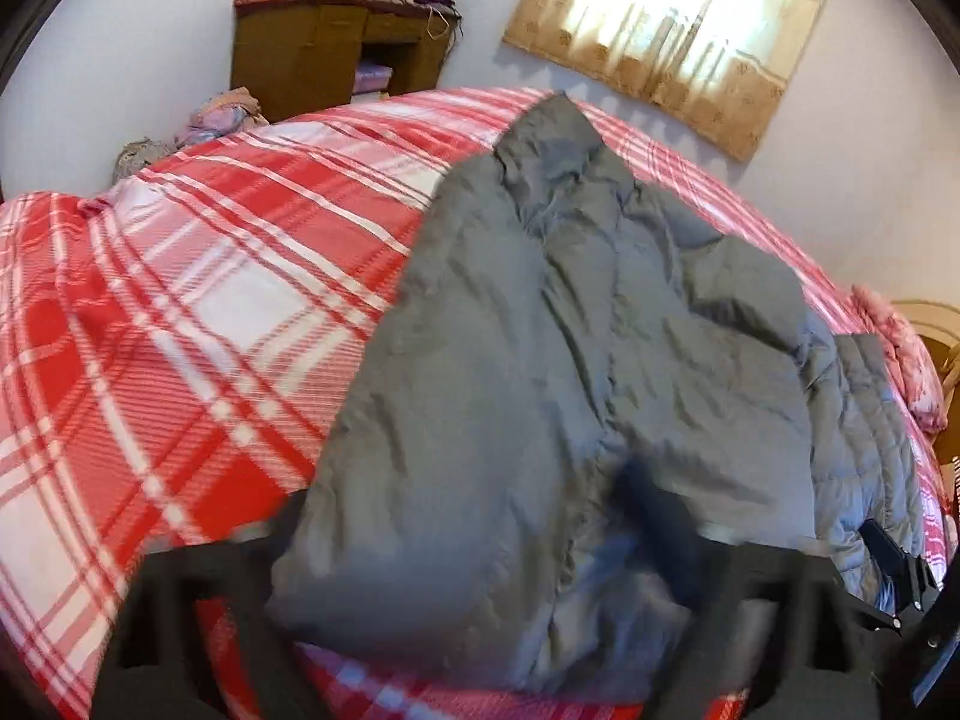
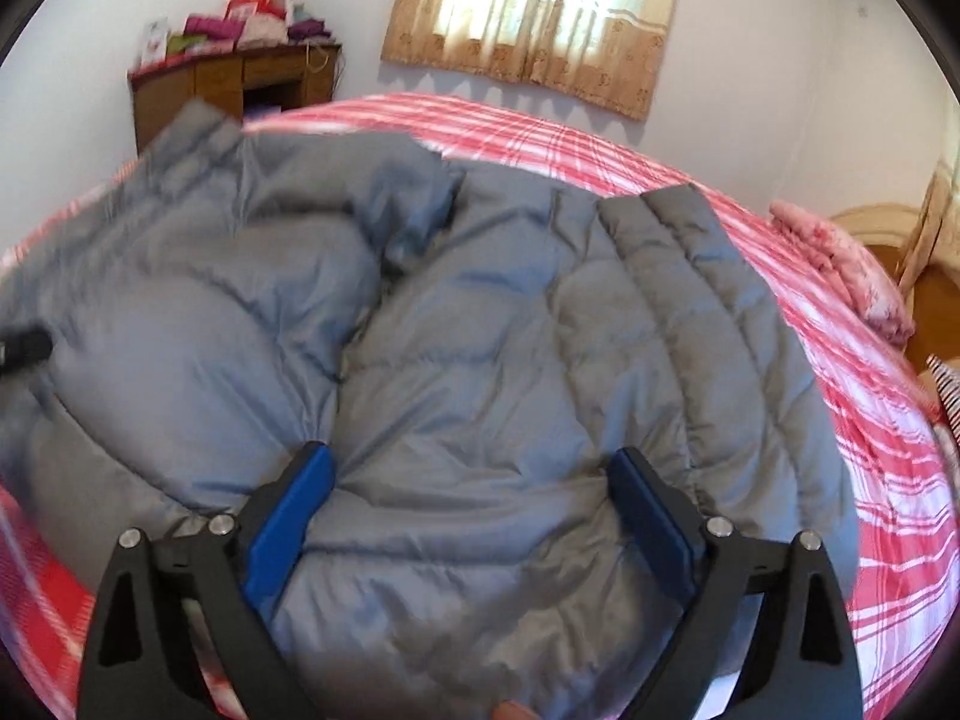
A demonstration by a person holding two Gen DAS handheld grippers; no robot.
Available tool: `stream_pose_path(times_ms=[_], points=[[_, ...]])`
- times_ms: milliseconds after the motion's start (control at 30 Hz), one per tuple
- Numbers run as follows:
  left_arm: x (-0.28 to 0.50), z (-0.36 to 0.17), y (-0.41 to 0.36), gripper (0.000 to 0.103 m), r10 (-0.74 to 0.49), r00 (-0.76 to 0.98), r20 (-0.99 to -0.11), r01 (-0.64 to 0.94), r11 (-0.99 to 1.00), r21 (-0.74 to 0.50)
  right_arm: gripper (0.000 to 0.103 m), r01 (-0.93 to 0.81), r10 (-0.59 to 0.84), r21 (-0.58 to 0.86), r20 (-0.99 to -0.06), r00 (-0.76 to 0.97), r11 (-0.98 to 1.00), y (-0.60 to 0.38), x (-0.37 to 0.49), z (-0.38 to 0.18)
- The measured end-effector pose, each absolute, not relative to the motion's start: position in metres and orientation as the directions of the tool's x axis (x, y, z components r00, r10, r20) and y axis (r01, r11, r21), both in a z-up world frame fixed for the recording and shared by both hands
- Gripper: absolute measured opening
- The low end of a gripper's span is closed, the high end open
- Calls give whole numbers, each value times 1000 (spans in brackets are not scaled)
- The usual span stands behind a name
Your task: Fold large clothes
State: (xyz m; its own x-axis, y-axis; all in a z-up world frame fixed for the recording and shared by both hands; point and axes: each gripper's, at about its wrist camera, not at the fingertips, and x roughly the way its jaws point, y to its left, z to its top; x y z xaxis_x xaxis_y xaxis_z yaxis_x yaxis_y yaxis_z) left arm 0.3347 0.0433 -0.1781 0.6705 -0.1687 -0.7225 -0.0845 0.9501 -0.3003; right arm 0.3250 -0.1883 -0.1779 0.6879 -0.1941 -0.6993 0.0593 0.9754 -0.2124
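Both wrist cameras are looking forward and downward across the bed [image 1: 180, 312] toward the curtained window [image 1: 672, 30] on the far wall. The left view is sitting close over the grey jacket [image 1: 570, 390], off to the window's left; the right view is hovering just as near, almost straight before the window [image 2: 540, 12]. Both are sharing the jacket [image 2: 450, 360], bed, window and wooden cabinet [image 1: 336, 54]

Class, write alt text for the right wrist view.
A grey puffer jacket lies on a red plaid bedspread, the right gripper with blue-padded jaws open over its near edge. A curtained window lies beyond.
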Motion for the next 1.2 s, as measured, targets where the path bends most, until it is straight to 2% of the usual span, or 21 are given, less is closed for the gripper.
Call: stream_pose_path(times_ms=[33,67,100,167,300,500,567,733,833,900,967,1067,1200], points=[[337,-176,44,56,-196,676,-710,-66,944,-324,96,58,-198,-218,-700,686,974,-188,326,-178],[338,-178,45,34,-290,673,-680,-15,914,-405,96,57,-202,-225,-701,684,973,-187,327,-181],[339,-180,45,29,-347,660,-666,7,890,-457,96,56,-204,-228,-703,681,972,-187,328,-182],[338,-178,49,14,-366,672,-644,19,878,-479,96,54,-205,-230,-703,681,972,-186,328,-181],[328,-168,58,10,-367,696,-617,34,875,-483,96,66,-222,-242,-703,676,968,-183,324,-180],[314,-153,78,9,-381,709,-593,46,865,-500,84,88,-238,-246,-691,682,965,-154,305,-179],[310,-150,88,9,-368,721,-588,35,866,-499,84,62,-225,-254,-684,694,965,-138,298,-180],[293,-131,124,9,-303,753,-584,-1,887,-462,84,-42,-118,-208,-695,709,977,-105,292,-178],[283,-112,137,9,-251,782,-570,-8,911,-411,84,-152,52,-78,-711,701,985,-109,290,-162],[276,-91,138,9,-234,811,-537,11,923,-384,84,-127,78,-21,-692,718,992,-132,283,-145],[273,-68,123,9,-222,835,-504,48,941,-336,86,-78,47,-19,-646,762,997,-161,269,-124],[268,-37,75,9,-220,863,-455,132,967,-217,98,29,-48,-41,-599,799,999,-217,252,-106],[268,-13,-20,9,-267,870,-414,282,959,-25,98,223,-193,-26,-610,768,974,-309,240,-111]])
